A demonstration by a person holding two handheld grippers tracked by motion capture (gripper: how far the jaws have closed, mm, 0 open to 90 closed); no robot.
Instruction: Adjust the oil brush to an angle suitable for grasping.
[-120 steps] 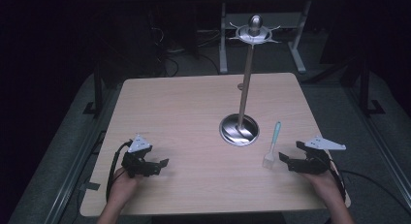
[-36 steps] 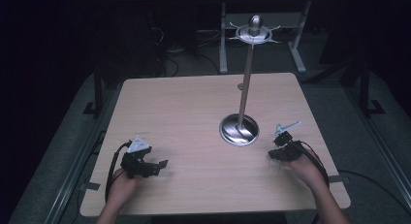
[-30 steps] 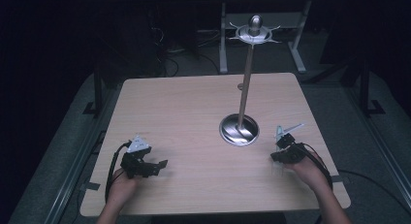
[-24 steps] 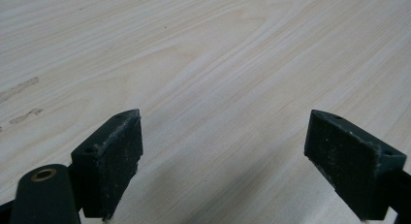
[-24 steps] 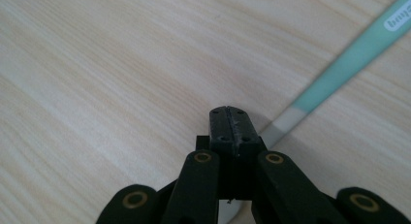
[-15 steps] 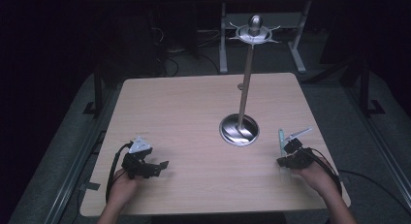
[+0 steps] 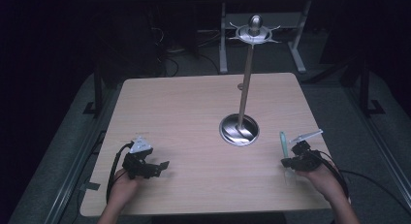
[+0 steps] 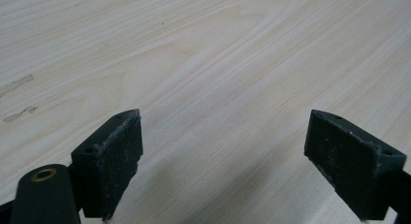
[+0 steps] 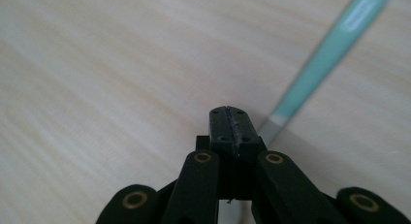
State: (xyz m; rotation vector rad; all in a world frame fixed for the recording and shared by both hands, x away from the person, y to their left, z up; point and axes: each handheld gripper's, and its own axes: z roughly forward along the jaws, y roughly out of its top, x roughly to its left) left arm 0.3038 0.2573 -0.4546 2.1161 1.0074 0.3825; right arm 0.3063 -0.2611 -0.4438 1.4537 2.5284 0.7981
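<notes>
Your right claw [image 7: 290, 162] is pinching the green-handled spatula [image 7: 282, 142] upright, seemingly readying it for the stand [image 7: 239, 129], while your left claw [image 7: 156, 167] is resting agape, holding nothing, on the surface [image 7: 194, 112].

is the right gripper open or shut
Shut on the utensil: the right gripper has its jaws pressed together, the teal handle sticking out beside them.
</notes>
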